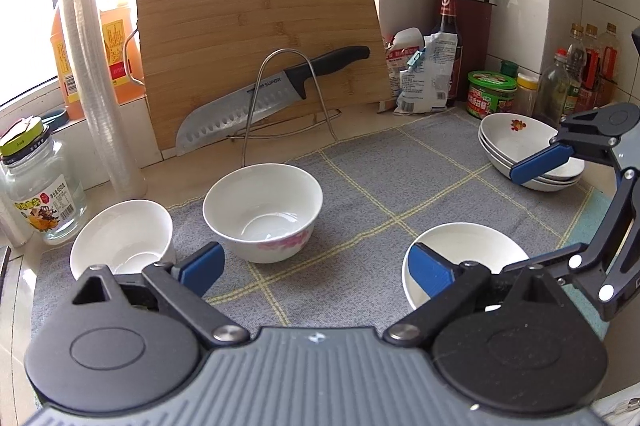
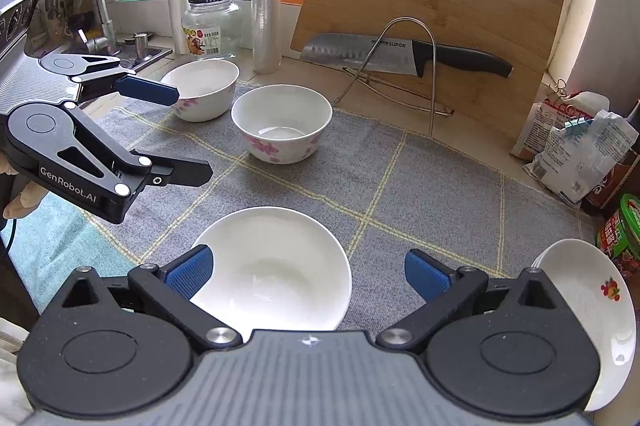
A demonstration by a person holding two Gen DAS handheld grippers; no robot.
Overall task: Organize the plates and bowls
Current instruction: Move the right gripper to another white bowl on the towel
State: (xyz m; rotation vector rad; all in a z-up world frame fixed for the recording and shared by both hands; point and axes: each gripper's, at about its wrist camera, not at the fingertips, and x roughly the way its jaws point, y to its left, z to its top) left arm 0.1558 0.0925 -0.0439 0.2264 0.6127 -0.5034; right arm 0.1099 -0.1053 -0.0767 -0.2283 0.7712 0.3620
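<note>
On the grey checked mat (image 1: 360,178) stand a pink-flowered bowl (image 1: 262,212) (image 2: 282,122) in the middle and a second bowl (image 1: 120,240) (image 2: 206,88) to its left. A shallow white bowl (image 2: 276,266) (image 1: 468,246) sits nearer. A stack of fruit-printed plates (image 1: 528,154) (image 2: 592,306) is on the right. My left gripper (image 1: 316,272) (image 2: 176,132) is open and empty, short of the two flowered bowls. My right gripper (image 2: 308,276) (image 1: 516,214) hangs open above the shallow bowl, with its pads (image 2: 190,276) not pressing on it.
A bamboo cutting board (image 1: 256,46) leans at the back, with a large knife (image 1: 272,98) on a wire rack (image 1: 288,98). A glass jar (image 1: 40,186) and a film roll (image 1: 96,82) stand left; bags, a green tub (image 1: 492,92) and bottles crowd the right corner. A tap (image 2: 92,6) and sink lie far left.
</note>
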